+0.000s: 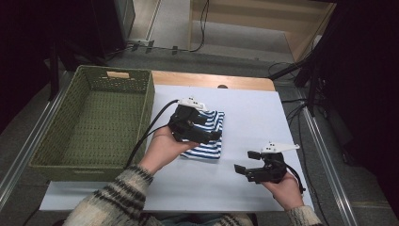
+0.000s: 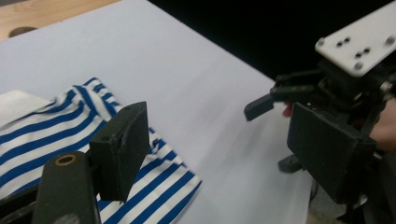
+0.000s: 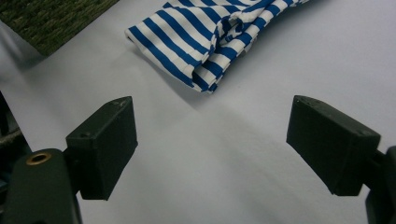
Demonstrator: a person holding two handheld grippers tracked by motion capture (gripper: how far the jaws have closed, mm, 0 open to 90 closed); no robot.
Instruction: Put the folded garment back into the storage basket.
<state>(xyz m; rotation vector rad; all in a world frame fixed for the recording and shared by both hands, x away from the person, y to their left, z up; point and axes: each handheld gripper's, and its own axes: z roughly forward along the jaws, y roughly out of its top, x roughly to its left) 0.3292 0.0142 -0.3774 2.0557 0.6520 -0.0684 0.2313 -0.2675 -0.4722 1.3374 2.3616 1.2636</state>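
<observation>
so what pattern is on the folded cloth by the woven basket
Blue and white stripes on the folded cloth, clearest in the right gripper view.

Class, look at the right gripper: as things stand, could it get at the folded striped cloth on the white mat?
Probably yes. The right gripper has its jaws apart and points toward the striped cloth, with bare white mat between them. The left gripper hovers over the cloth's far part, but the near edge looks free.

Wide-apart jaws over striped cloth (image 2: 56, 130), white sheet (image 2: 187, 84), right gripper (image 2: 266, 105) beyond
</observation>
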